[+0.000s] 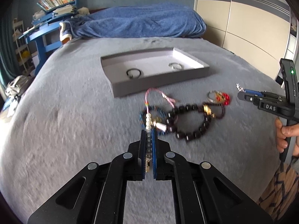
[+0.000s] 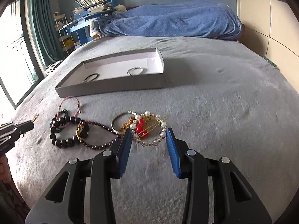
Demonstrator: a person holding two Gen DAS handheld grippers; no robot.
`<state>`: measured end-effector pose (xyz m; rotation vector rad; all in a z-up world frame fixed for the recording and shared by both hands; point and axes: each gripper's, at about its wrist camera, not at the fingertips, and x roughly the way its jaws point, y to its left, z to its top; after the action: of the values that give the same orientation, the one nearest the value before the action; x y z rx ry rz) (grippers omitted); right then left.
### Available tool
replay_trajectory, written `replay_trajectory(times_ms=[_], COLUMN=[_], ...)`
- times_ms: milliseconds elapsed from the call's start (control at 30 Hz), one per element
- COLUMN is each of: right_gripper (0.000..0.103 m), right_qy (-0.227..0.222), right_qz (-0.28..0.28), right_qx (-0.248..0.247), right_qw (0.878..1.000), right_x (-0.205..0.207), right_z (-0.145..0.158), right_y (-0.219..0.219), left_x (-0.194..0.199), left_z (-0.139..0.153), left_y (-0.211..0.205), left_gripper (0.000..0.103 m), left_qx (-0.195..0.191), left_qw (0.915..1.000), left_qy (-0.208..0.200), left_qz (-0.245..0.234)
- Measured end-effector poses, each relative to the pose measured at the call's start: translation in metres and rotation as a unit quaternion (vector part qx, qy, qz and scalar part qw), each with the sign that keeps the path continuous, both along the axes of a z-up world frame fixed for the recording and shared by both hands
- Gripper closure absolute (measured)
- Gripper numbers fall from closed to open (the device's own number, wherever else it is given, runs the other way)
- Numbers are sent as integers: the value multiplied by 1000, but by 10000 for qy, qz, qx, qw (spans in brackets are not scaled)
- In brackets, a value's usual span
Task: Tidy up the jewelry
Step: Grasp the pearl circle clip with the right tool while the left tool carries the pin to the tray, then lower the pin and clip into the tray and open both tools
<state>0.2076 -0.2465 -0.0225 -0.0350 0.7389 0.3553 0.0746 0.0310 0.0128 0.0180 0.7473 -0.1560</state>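
Jewelry pile lies on grey bedspread, just short of shallow grey tray. Tray holds dark ring and silver ring, well apart. Left gripper: fingers clamped on pearl strand. Right gripper: fingers part-open, clamped on pearl hoop hair clip, pads touching both sides of hoop.

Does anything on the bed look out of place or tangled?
Yes. Only two rings lie in the tray. The other jewelry sits in a tangled heap on the blanket before it: the black bead bracelet overlaps a thin dark strand, and the pink cord crosses other pieces.
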Motion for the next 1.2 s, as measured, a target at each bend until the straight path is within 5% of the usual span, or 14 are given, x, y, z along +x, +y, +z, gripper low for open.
replay_trajectory(times_ms=[500,1200], right_gripper=[66,65], right_qy=[-189,12], right_qz=[363,645], right_qx=[-91,-302], right_qw=[9991,9975], right_x=[52,159], right_z=[25,26], right_y=[39,89], left_x=[69,160], left_z=[39,17], left_y=[-8,-4], left_gripper=[97,97], left_qx=[-123,-109], left_qw=[9993,9996], left_qy=[-365,-61], left_qz=[-10,247])
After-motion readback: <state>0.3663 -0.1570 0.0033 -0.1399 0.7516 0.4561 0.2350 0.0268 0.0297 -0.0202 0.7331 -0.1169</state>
